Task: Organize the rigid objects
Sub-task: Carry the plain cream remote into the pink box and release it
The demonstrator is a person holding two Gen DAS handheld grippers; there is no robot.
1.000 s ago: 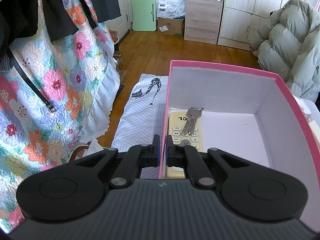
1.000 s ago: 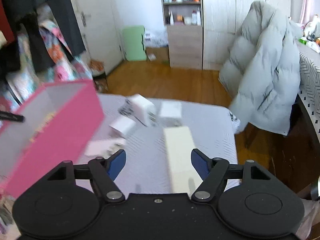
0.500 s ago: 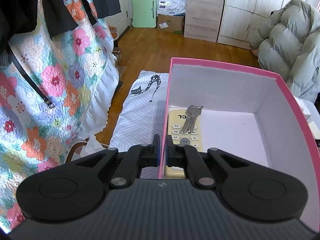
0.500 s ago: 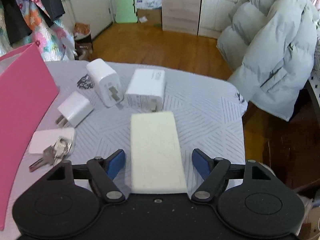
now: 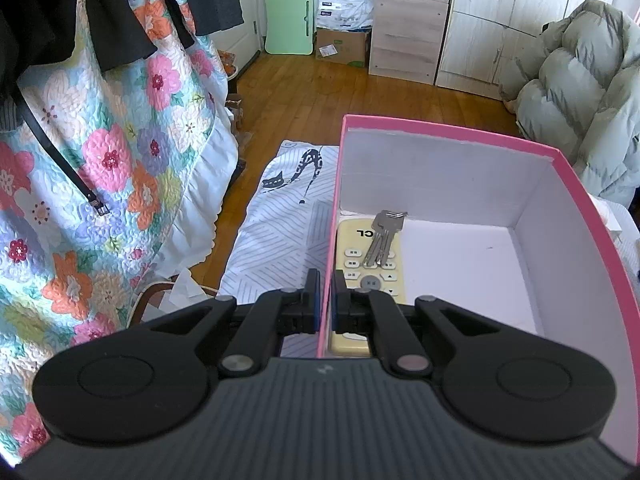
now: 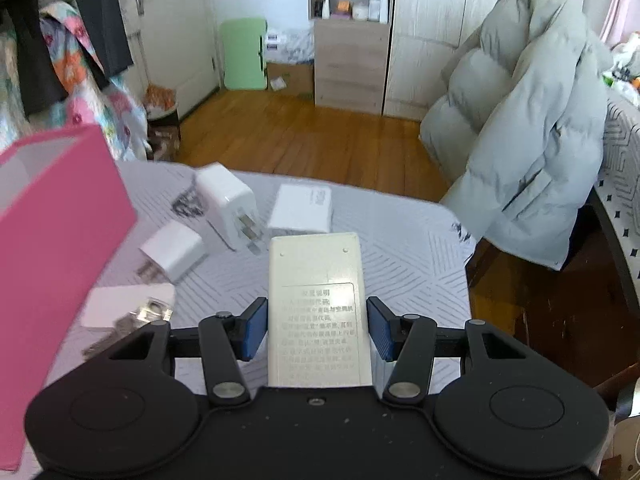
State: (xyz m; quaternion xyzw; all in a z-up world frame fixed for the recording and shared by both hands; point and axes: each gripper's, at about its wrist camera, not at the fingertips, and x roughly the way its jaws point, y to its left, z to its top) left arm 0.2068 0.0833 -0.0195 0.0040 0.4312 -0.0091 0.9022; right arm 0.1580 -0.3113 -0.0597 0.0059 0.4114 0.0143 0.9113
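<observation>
Striped bedding (image 6: pixel 404 248) covers the surface I work on, with a wooden floor and a puffy coat beyond it. My left gripper (image 5: pixel 325 300) is clamped on the near wall of the pink box (image 5: pixel 448 130) and has not shifted; inside lie a yellowed remote (image 5: pixel 360 248) and a bunch of keys (image 5: pixel 382 236) on top of it.

A second ago my right gripper (image 6: pixel 317 330) hung higher and wider over the bed. Now it has dropped around the cream remote (image 6: pixel 316 280), which lies face down with its label up. My jaws are closing on it, the blue pads (image 6: pixel 253 328) flanking its sides with a sliver of gap on the right, so I judge the grip not yet made. Three white chargers (image 6: pixel 228 200) and a blurred key bunch (image 6: pixel 132 320) wait beside the box, so plenty remains to sort.
</observation>
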